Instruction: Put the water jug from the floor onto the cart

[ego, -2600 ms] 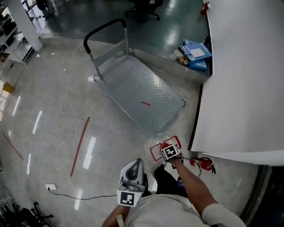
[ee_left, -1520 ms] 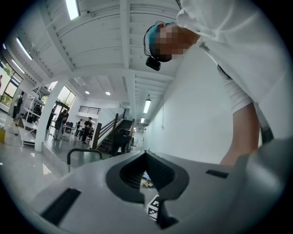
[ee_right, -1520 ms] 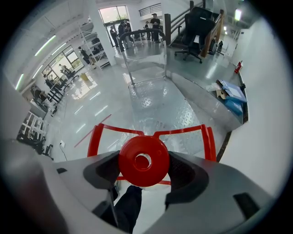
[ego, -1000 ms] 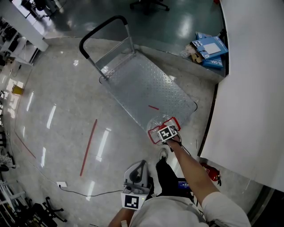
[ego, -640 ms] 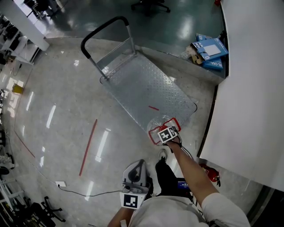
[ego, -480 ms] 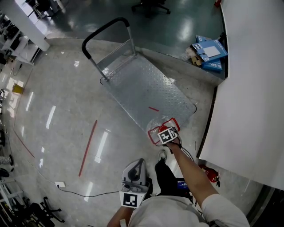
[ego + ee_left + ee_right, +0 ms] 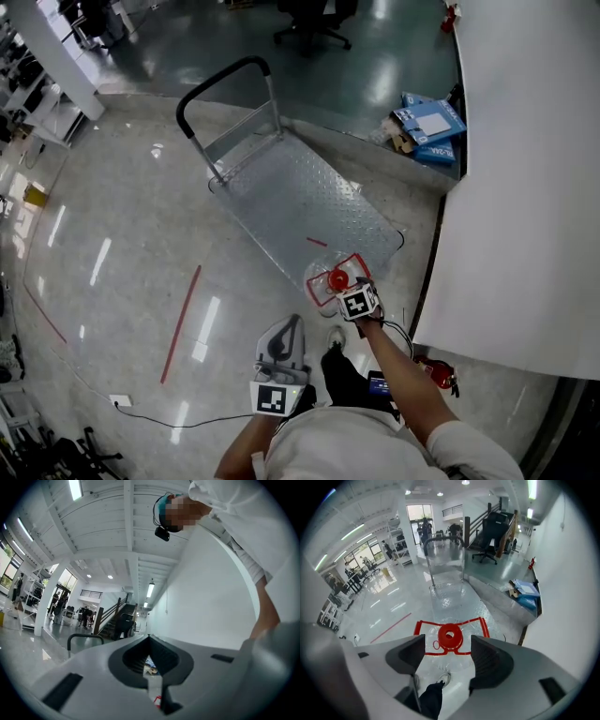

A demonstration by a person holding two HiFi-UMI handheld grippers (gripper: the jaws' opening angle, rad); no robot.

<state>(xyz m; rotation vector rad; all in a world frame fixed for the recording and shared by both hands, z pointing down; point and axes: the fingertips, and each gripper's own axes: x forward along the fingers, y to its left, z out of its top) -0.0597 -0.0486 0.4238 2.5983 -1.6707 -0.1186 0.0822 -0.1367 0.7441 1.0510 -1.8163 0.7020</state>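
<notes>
The clear water jug (image 7: 328, 279) with a red cap (image 7: 450, 637) and a red carry frame stands at the near end of the metal cart (image 7: 291, 187), by its corner. My right gripper (image 7: 345, 291) is right behind it, on my side. In the right gripper view that gripper (image 7: 447, 654) has its jaws well apart, with the frame's near bar crossing the gap between them. My left gripper (image 7: 289, 330) is held close to my body, away from the jug. The left gripper view looks up at the ceiling, and its jaws (image 7: 151, 667) are together with nothing in them.
The cart's black push handle (image 7: 220, 75) is at its far end. A white wall (image 7: 525, 187) runs along the right, with blue boxes (image 7: 427, 127) at its foot and a red extinguisher (image 7: 436, 370) near my feet. A red tape line (image 7: 180, 323) and a cable (image 7: 141, 412) lie on the floor to the left.
The jug went from the floor by my feet to the cart's near end with my right gripper. Since half a second ago that gripper has drawn back slightly, baring the red cap.
</notes>
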